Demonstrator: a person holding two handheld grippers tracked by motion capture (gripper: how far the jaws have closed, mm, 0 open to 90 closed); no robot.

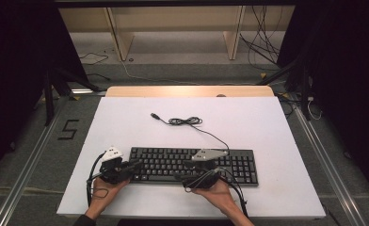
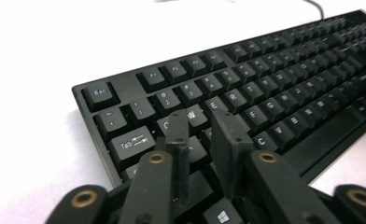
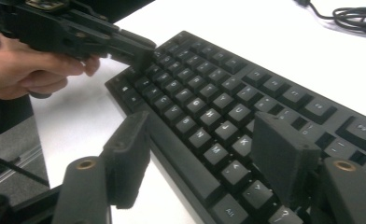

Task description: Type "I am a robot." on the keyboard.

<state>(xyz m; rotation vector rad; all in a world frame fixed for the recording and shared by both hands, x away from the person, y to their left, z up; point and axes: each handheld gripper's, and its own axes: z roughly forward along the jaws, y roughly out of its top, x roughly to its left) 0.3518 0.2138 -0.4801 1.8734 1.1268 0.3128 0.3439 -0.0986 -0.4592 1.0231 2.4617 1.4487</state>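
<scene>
Two hand-held grippers rest over a black keyboard on a white table.

The left gripper [image 1: 134, 164] sits at the keyboard's [image 1: 192, 165] left end, its jaws a narrow gap apart above the letter keys with nothing between them. The keyboard lies near the front edge of the white table [image 1: 267, 127], its cable [image 1: 186, 121] coiled behind it. The right gripper [image 1: 188, 165] hovers over the middle keys, jaws spread wide, holding nothing.
</scene>
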